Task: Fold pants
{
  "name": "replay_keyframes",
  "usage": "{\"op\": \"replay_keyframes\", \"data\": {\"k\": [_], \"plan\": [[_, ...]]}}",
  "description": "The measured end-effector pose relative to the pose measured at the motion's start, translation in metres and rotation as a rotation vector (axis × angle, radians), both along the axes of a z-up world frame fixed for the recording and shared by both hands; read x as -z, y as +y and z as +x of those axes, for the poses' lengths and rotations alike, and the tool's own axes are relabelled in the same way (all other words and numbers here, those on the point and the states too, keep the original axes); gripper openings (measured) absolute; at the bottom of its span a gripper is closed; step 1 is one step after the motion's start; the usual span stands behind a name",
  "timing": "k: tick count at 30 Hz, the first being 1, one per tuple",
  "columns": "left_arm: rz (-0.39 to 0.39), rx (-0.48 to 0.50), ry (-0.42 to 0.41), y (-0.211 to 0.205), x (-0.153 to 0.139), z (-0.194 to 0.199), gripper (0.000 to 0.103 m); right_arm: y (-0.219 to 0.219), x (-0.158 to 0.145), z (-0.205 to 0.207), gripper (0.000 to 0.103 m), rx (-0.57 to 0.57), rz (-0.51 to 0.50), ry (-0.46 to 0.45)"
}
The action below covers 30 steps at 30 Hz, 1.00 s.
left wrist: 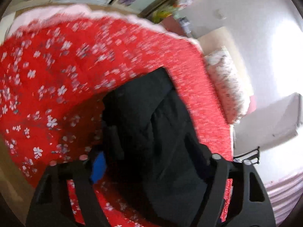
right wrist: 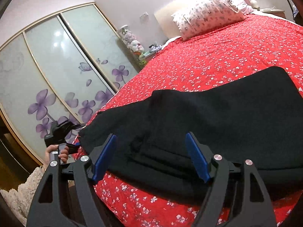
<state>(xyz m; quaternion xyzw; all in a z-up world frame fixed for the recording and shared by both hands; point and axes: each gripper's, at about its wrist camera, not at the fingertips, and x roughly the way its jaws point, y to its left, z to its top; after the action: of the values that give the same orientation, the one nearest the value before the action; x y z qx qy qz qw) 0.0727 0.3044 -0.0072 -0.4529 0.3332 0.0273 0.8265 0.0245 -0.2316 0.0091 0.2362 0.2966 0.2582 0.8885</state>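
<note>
Black pants (right wrist: 217, 117) lie across the red flowered bedspread (right wrist: 217, 56), partly folded with layered edges at the near side. My right gripper (right wrist: 151, 157) is open, its blue pads (right wrist: 197, 157) apart just above the near folded edge of the pants. My left gripper shows in the right wrist view (right wrist: 75, 143) at the pants' left corner, by the bed edge. In the blurred left wrist view the pants (left wrist: 161, 123) fill the space between its fingers (left wrist: 97, 167), covering the right one; whether they are clamped I cannot tell.
A flowered pillow (right wrist: 208, 17) lies at the head of the bed. Sliding wardrobe doors (right wrist: 56, 75) with purple flowers stand left of the bed. A nightstand with plush toys (right wrist: 134, 45) sits beside the headboard. A fluffy white sleeve (right wrist: 28, 185) is at lower left.
</note>
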Motion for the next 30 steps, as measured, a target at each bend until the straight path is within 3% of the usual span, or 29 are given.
{"op": "replay_keyframes", "data": {"k": [1, 3, 9, 13, 16, 17, 19, 20, 26, 30], "plan": [[0.013, 0.014, -0.042, -0.001, -0.005, -0.005, 0.061, 0.001, 0.0, 0.0, 0.077, 0.001, 0.001, 0.001], [0.011, 0.023, -0.069, 0.0, -0.006, -0.009, 0.058, 0.001, 0.002, 0.003, 0.077, 0.0, 0.01, 0.01], [-0.05, -0.013, 0.025, 0.011, 0.023, -0.006, 0.058, 0.007, 0.005, 0.005, 0.077, -0.014, 0.008, 0.025], [-0.041, -0.029, 0.022, 0.007, 0.023, -0.003, 0.073, 0.008, 0.004, 0.004, 0.077, -0.018, -0.004, 0.023], [-0.021, -0.043, 0.031, 0.004, 0.018, 0.004, 0.073, 0.006, 0.006, 0.005, 0.077, -0.014, 0.008, 0.031], [-0.034, -0.047, 0.019, 0.004, 0.016, 0.004, 0.07, 0.006, 0.006, 0.005, 0.077, -0.012, 0.012, 0.031], [-0.058, -0.053, 0.004, 0.005, 0.015, 0.008, 0.044, 0.006, 0.005, 0.003, 0.077, -0.009, 0.013, 0.025], [-0.063, -0.054, 0.005, 0.006, 0.015, 0.007, 0.037, 0.006, 0.004, 0.003, 0.077, -0.009, 0.012, 0.021], [-0.025, -0.053, 0.017, 0.005, 0.012, 0.004, 0.025, 0.002, 0.0, 0.0, 0.077, 0.002, 0.028, 0.008], [0.053, -0.027, -0.01, -0.008, -0.011, 0.004, 0.022, -0.012, -0.007, -0.003, 0.078, 0.031, 0.081, -0.015]]}}
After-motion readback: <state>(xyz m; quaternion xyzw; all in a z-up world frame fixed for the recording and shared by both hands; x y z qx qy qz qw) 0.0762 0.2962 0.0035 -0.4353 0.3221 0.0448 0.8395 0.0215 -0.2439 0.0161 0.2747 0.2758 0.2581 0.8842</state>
